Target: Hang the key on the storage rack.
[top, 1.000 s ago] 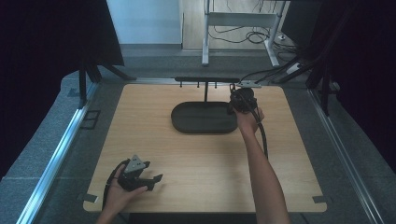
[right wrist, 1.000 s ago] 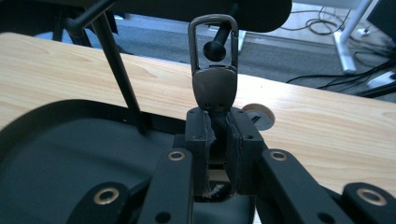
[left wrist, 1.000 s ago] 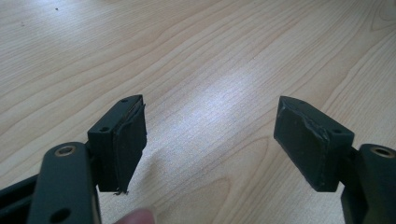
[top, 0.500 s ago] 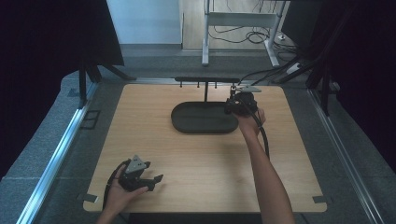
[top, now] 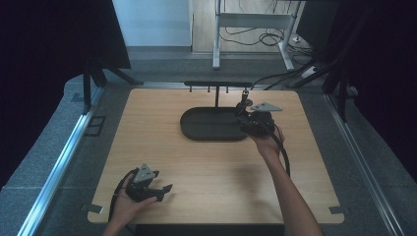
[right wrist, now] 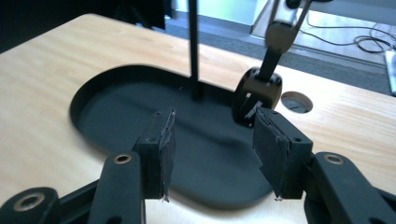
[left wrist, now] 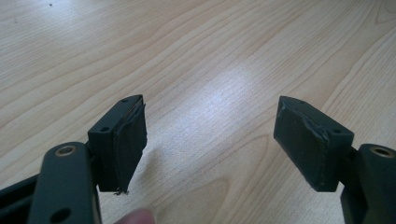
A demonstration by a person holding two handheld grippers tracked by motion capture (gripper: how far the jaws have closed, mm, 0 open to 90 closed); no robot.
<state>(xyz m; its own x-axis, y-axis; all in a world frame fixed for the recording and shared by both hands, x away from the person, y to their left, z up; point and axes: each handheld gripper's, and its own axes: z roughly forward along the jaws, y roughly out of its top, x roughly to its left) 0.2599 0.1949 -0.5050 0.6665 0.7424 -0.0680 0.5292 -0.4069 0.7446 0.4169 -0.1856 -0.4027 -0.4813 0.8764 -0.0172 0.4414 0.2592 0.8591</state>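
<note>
R gripper [top: 244, 114] hangs over the right end of the black oval tray [top: 196, 129], which is the base of a stand w/ a thin upright post [top: 216, 98] and a crossbar [top: 218, 84] on top. Jaws have just been opening; they now stand apart w/ nothing between them. In the right gripper view the pads [right wrist: 165, 149] frame bare tray floor.

A small black headset-like piece [right wrist: 258, 93] w/ a round ear cup hangs by its strap from the bar's right end. Its cup sits at the tray's right rim, just past the right jaw tip. Whether cup and jaw touch, can't tell. In the high view the same piece [top: 244, 102] shows as a small dark shape under the bar end, right beside the gripper.

The R hand [top: 268, 143] holds the gripper from the near-right side of the tray; its cable [top: 284, 156] runs back along the forearm.

L gripper [top: 158, 188] rests on the wood table [top: 162, 152], well apart from the tray, toward the near-left corner. Jaws wide open, nothing between them; the left gripper view shows plain tabletop [left wrist: 210, 70] between the pads. L hand [top: 127, 204] grips it from behind.
</note>
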